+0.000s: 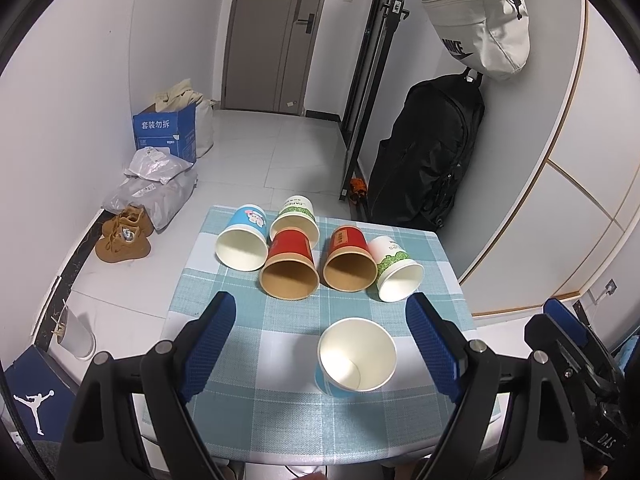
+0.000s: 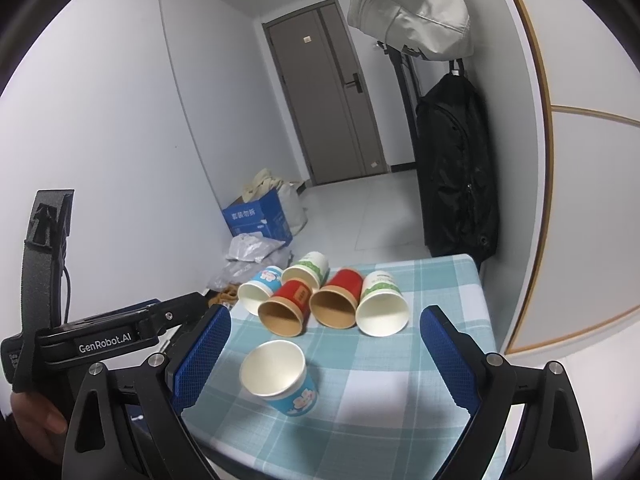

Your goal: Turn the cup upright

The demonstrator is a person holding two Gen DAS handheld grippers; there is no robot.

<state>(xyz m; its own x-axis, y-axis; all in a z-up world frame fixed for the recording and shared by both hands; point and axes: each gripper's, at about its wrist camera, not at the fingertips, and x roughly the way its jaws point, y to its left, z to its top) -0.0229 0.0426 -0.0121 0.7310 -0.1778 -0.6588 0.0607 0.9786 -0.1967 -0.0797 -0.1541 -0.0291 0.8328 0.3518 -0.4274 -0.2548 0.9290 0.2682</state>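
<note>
A blue cartoon paper cup [image 1: 356, 356] stands upright near the front of the checked table [image 1: 248, 412]; it also shows in the right wrist view [image 2: 280, 376]. Behind it several cups lie on their sides with mouths toward me: a blue one [image 1: 242, 238], two red ones [image 1: 289, 266] [image 1: 349, 258], and two green-and-white ones [image 1: 296, 212] [image 1: 396, 268]. My left gripper [image 1: 320, 340] is open and empty, just above and around the upright cup. My right gripper [image 2: 325, 350] is open and empty, with the upright cup between its blue pads, nearer the left one.
The small table [image 2: 440, 408] has edges close on all sides. On the floor to the left lie shoes [image 1: 124, 236], grey bags [image 1: 156, 184] and a blue box [image 1: 166, 132]. A black backpack [image 1: 428, 152] and a white bag [image 1: 480, 20] hang at the right wall.
</note>
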